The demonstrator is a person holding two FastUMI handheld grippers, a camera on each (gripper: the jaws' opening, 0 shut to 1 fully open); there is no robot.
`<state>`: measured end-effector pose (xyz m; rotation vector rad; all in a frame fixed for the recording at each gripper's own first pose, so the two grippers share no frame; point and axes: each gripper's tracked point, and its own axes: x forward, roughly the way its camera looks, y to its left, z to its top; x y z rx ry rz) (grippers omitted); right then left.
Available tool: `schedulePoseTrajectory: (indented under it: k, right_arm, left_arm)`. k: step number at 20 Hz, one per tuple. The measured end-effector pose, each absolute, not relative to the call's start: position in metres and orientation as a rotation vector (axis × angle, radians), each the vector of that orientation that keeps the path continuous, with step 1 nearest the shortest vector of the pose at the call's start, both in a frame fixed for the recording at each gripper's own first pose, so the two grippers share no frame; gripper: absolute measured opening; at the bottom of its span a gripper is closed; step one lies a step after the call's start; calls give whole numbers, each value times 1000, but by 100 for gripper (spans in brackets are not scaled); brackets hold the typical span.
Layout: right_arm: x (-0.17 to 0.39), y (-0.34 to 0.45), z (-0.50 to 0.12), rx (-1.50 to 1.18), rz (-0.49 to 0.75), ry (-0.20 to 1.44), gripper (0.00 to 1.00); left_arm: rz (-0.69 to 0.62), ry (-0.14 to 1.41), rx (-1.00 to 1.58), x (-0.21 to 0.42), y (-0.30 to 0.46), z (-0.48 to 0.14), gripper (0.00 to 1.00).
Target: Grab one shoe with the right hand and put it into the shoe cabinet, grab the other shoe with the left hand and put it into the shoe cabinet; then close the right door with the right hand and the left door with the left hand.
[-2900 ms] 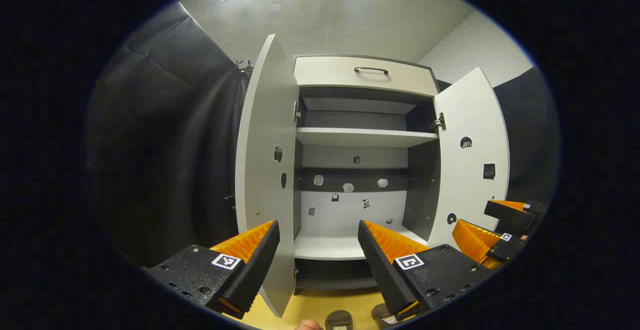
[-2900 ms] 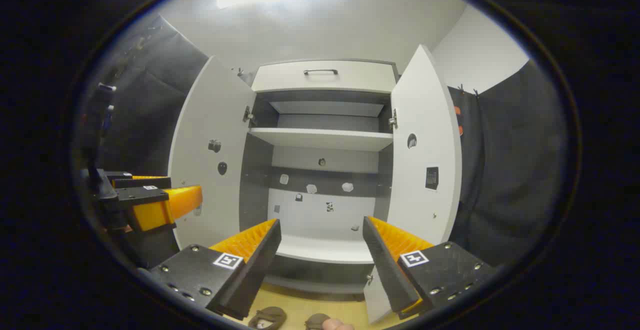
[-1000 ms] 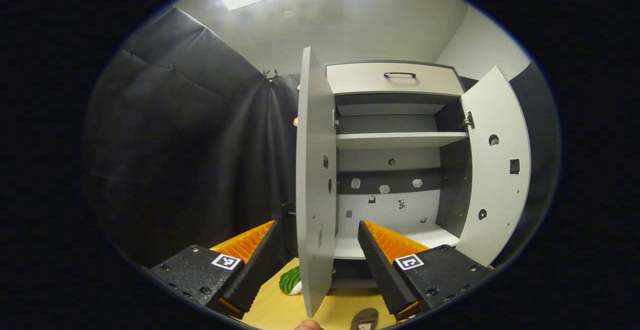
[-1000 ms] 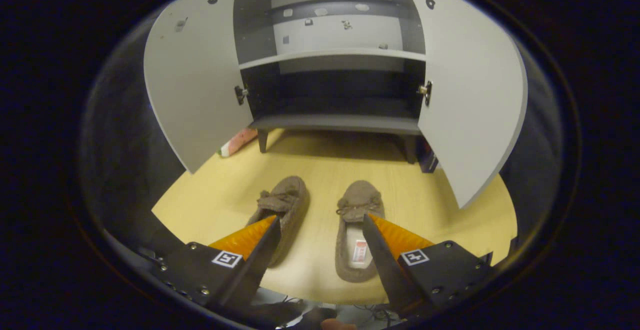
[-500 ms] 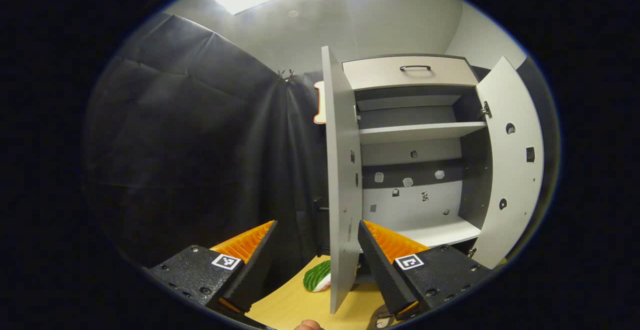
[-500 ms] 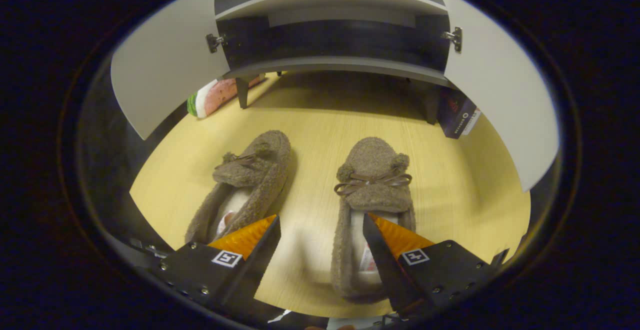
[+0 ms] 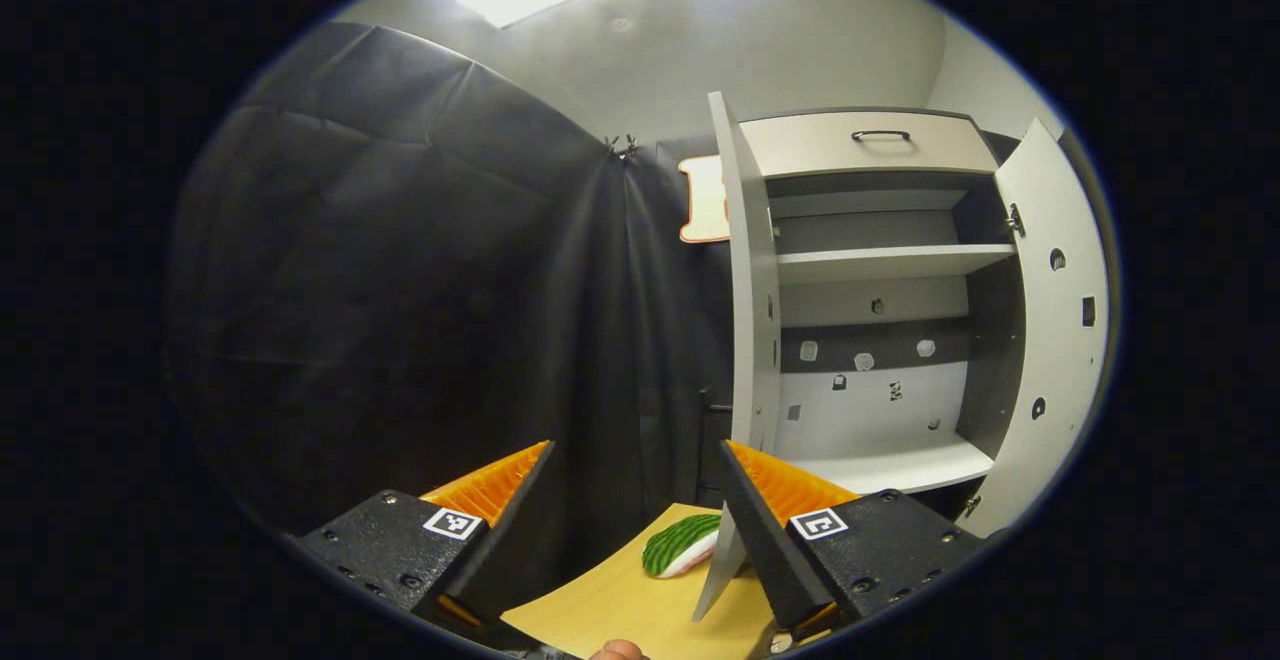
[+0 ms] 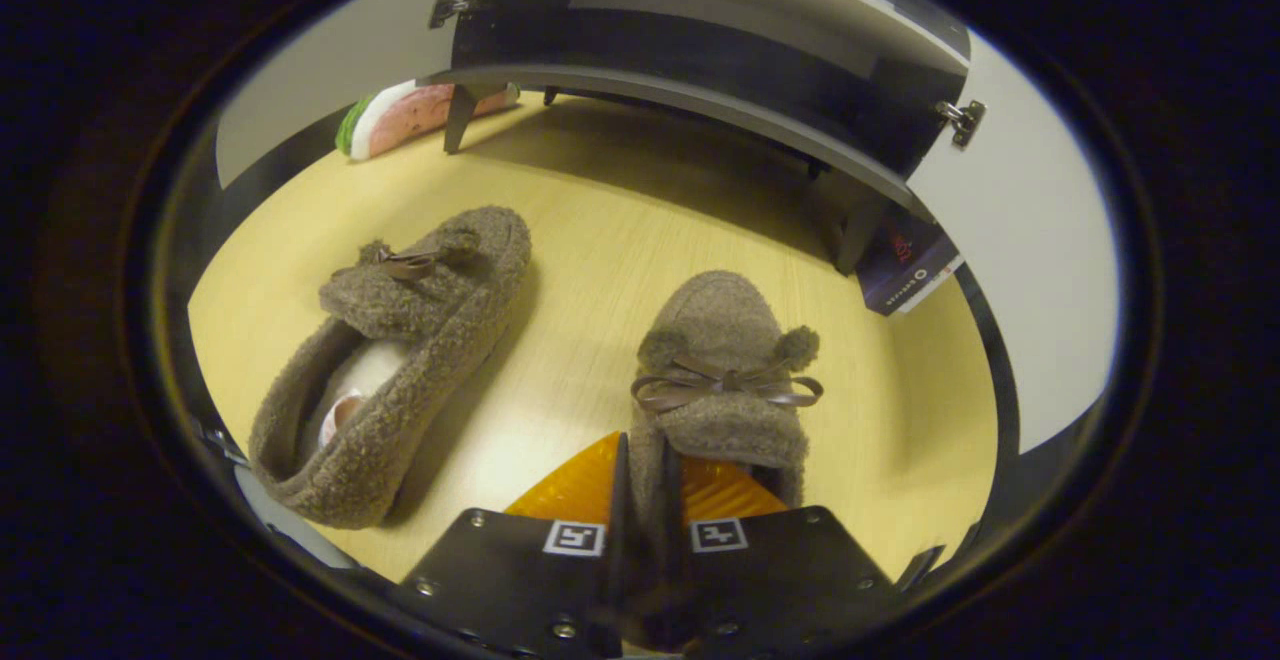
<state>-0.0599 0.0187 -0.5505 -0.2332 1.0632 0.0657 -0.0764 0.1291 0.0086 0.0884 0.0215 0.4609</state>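
Fuzzy brown fleece marks both shoes, which lie side by side on the pale wooden floor (image 8: 600,240) in front of the shoe cabinet (image 8: 700,90). In the right gripper view, the right shoe (image 8: 725,380) points toward the cabinet, and the right gripper (image 8: 640,530) has its jaws drawn nearly together on the side wall of that shoe's opening, just behind the bow; they appear to pinch the fleece rim between them. The left shoe (image 8: 400,340) lies untouched, angled a little away. In the left gripper view, the left gripper (image 7: 635,500) hangs with its jaws wide and nothing between them, facing the left door (image 7: 750,340), which stands open, as does the right door (image 7: 1060,320). A watermelon-slice toy (image 7: 680,545) rests by the cabinet's foot.

The first step looks to be in hand: the grasp on the right shoe. Next, that shoe needs lifting clear and carrying to a shelf (image 7: 890,465); the soft rim may slip or fold.
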Motion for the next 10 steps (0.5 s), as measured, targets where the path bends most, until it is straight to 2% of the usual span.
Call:
schedulePoseTrajectory:
  k: [1, 6, 7, 8, 10]
  right_arm:
    - [-60, 19, -554, -219, 61, 1072, 2]
    - [-50, 13, -533, -154, 36, 1017, 2]
    - [-48, 16, -527, -130, 49, 1008, 2]
    - [-46, 16, -517, -115, 51, 994, 2]
    - [-35, 16, -497, -122, 56, 936, 0]
  left_arm:
    - [466, 23, 85, -78, 131, 8, 96]
    - [470, 27, 67, -83, 139, 5, 96]
    - [466, 26, 62, -82, 138, 5, 93]
    - [462, 26, 57, -79, 137, 5, 96]
    - [456, 26, 50, -78, 135, 3, 96]
